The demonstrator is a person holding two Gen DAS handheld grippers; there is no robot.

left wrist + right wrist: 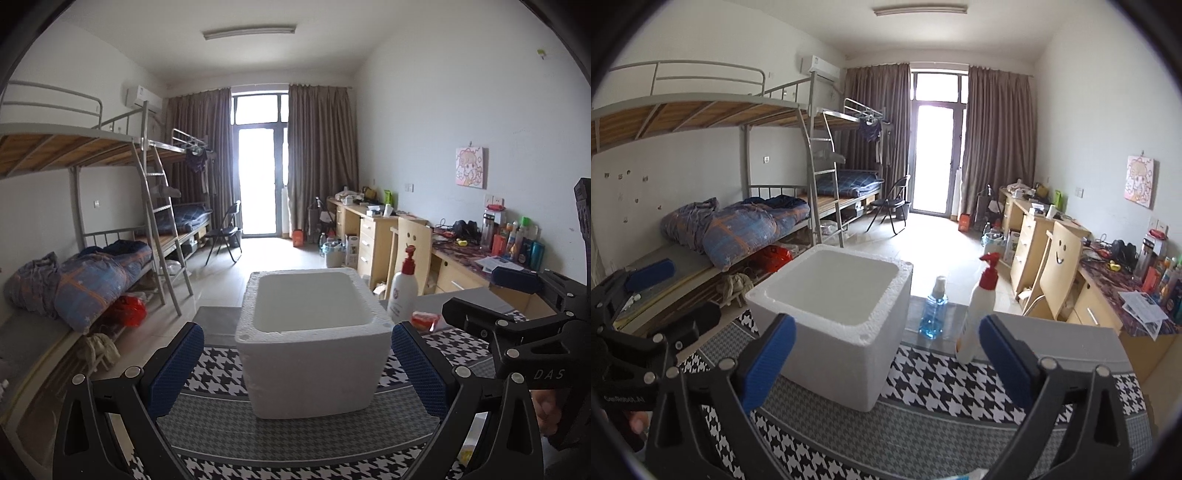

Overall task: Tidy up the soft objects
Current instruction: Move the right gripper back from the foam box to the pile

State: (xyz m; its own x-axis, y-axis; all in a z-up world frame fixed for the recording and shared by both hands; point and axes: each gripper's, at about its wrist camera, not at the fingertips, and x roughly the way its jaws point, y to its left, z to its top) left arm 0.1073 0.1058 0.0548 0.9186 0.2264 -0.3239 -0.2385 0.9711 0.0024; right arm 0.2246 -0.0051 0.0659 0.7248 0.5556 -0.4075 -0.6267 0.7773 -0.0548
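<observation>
A white foam box (314,354) stands open and empty on a houndstooth-cloth table (288,435); it also shows in the right wrist view (834,328). My left gripper (295,369) is open, its blue pads (173,373) either side of the box, a little in front of it. My right gripper (886,363) is open and empty, to the right of the box. A small red soft packet (424,319) lies right of the box. The right gripper's frame shows at the right of the left wrist view (517,339).
A white pump bottle with red cap (977,314) and a blue liquid bottle (934,312) stand right of the box. Bunk beds with bedding (738,225) are at left, cluttered desks (1108,288) at right, a wooden chair (1060,273) beyond the table.
</observation>
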